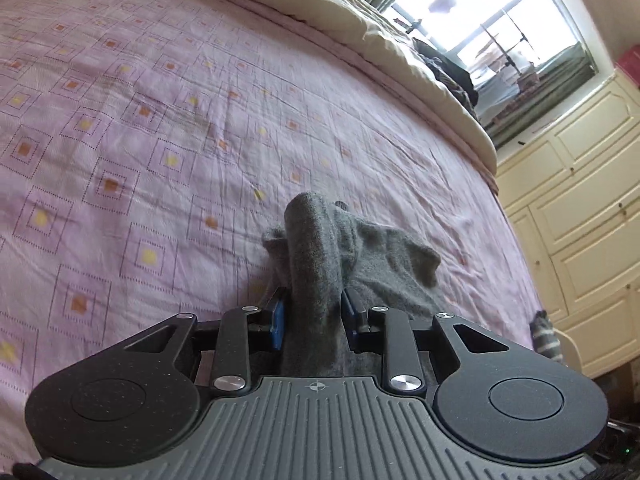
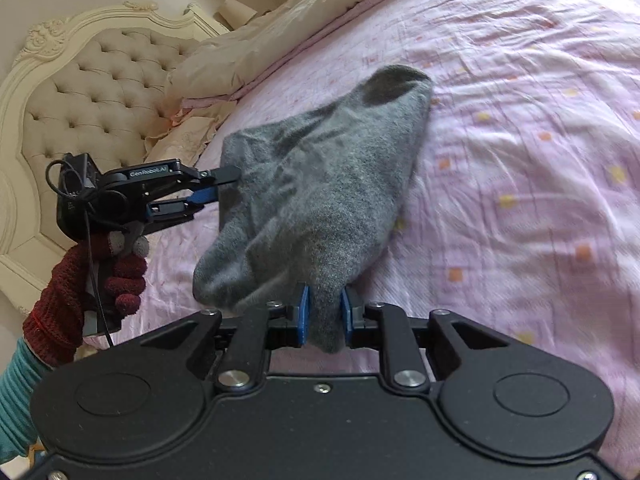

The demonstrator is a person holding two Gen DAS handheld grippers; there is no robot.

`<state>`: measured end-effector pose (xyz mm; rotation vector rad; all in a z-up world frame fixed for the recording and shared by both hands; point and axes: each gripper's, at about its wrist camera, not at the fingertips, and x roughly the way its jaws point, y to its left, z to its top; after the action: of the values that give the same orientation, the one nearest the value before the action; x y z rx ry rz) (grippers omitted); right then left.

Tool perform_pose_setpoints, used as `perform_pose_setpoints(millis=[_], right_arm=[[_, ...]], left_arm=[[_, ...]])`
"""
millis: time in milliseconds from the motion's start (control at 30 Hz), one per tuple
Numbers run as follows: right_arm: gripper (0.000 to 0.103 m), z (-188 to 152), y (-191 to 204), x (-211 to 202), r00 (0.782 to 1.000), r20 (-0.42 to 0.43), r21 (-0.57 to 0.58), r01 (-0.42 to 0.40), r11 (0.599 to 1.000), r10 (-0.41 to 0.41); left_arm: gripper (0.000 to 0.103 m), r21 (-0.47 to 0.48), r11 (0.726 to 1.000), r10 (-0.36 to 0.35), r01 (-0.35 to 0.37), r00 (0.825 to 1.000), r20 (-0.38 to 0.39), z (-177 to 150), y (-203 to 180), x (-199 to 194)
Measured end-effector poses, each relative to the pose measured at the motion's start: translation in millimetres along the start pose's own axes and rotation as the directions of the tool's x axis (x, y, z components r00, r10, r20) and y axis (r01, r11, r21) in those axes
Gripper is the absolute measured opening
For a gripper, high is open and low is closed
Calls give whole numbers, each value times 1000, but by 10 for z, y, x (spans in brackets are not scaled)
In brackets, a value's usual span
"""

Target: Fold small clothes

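A grey sock (image 2: 320,184) is held above the pink bedspread (image 2: 520,160). My right gripper (image 2: 324,312) is shut on one edge of it, the cloth pinched between the blue pads. My left gripper (image 2: 224,188) shows at the left of the right wrist view, gripping the sock's other edge. In the left wrist view the left gripper (image 1: 312,316) is shut on the grey sock (image 1: 320,264), which bunches up between the pads and hangs to the right.
The pink patterned bedspread (image 1: 160,120) covers the bed. A beige duvet (image 1: 360,28) lies along the far edge. A tufted headboard (image 2: 100,88) stands at the left. Cream cabinets (image 1: 580,200) and a window (image 1: 500,20) are beyond the bed. A striped cloth (image 1: 544,336) sits at the bed's right edge.
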<state>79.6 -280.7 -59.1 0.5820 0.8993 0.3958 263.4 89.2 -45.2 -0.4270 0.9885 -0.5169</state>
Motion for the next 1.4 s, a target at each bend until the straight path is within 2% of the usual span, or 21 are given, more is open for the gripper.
perform_pose_setpoints(millis=[100, 200, 267, 367, 500, 567, 633, 700, 767, 867, 1000, 1067, 1100, 1133, 1167, 1200, 1333, 1400], right_arm=[[32, -107, -70, -134, 998, 38, 8, 50, 999, -50], [42, -185, -74, -242, 991, 84, -5, 104, 995, -103], [47, -216, -29, -267, 984, 117, -40, 136, 990, -131], [49, -245, 67, -223, 980, 138, -104, 161, 981, -146], [61, -306, 161, -165, 983, 152, -142, 128, 982, -106], [62, -303, 182, -113, 983, 156, -147, 125, 981, -102], [73, -292, 163, -50, 984, 152, -135, 111, 985, -90], [75, -288, 125, 3, 987, 145, -121, 91, 988, -73], [75, -280, 79, 69, 988, 141, -103, 76, 992, -61], [75, -258, -32, 172, 991, 133, -46, 29, 999, -23], [75, -247, -135, 261, 991, 129, 18, -44, 999, 41], [66, -252, -165, 298, 988, 129, 38, -86, 996, 80], [44, -249, -171, 312, 988, 129, 45, -92, 995, 86], [24, -243, -158, 316, 989, 132, 47, -76, 996, 69], [24, -230, -140, 305, 989, 133, 40, -69, 997, 63], [24, -214, -112, 269, 988, 139, 25, -74, 997, 70], [23, -142, 13, -64, 985, 156, -20, -75, 997, 77], [24, -110, 23, -207, 989, 134, -38, -57, 998, 62]], left_arm=[[28, 92, 994, 61, -67, 996, 63, -119, -138, -127], [45, 152, 982, 96, -116, 987, 132, -272, -279, -269], [54, 188, 975, 94, -122, 984, 152, -371, -354, -346], [58, 263, 957, 86, -126, 983, 161, -591, -504, -411], [58, 356, 919, 123, -172, 980, 154, -824, -590, -315], [58, 342, 919, 161, -198, 978, 133, -869, -508, -223], [58, 292, 932, 183, -214, 975, 130, -892, -373, -188], [58, 232, 948, 190, -216, 973, 132, -910, -233, -209], [62, 193, 964, 164, -185, 979, 120, -903, -134, -204], [64, 121, 987, 102, -109, 993, 61, -904, 0, -165], [70, 93, 995, 30, -32, 999, 25, -884, 60, -114], [69, 91, 996, 1, -1, 1000, -1, -862, 68, -91], [69, 80, 996, -32, 34, 999, -22, -847, 79, -67], [57, 61, 996, -62, 64, 997, -38, -838, 97, -48], [32, 31, 996, -82, 84, 995, -55, -835, 121, -19], [26, -5, 996, -85, 85, 995, -61, -845, 138, 11], [26, -102, 984, -147, 144, 989, -22, -928, 108, -63], [26, -99, 980, -174, 172, 985, -19, -992, 11, -135]])
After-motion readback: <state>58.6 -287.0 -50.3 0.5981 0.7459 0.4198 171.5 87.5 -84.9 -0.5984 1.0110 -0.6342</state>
